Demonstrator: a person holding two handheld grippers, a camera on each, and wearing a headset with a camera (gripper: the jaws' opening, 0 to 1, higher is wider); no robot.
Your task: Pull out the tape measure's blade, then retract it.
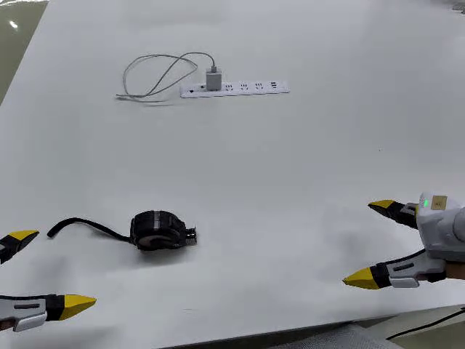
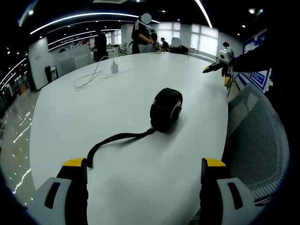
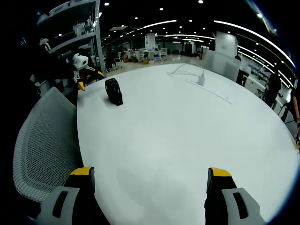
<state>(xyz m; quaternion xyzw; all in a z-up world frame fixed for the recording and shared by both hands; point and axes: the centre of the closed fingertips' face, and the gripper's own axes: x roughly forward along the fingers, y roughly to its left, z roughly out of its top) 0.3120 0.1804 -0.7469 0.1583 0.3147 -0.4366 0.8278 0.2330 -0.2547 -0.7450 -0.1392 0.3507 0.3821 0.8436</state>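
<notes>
A black tape measure [image 1: 157,230] lies on the white table [image 1: 290,160], its black wrist strap [image 1: 80,225] trailing to the left; the blade tip sits at its right side, not drawn out. My left gripper [image 1: 43,273] stands open at the table's near left, a short way left of the strap. In the left gripper view the tape measure [image 2: 166,108] lies ahead between the yellow-tipped fingers [image 2: 75,165]. My right gripper [image 1: 378,243] is open at the near right, well away from the tape measure [image 3: 113,91], with nothing between its jaws.
A white power strip [image 1: 236,89] with a plugged charger [image 1: 213,78] and a looped grey cable [image 1: 156,76] lies at the table's far middle. A grey mesh chair [image 3: 40,145] stands at the near edge. People sit at the far end of the table [image 2: 154,33].
</notes>
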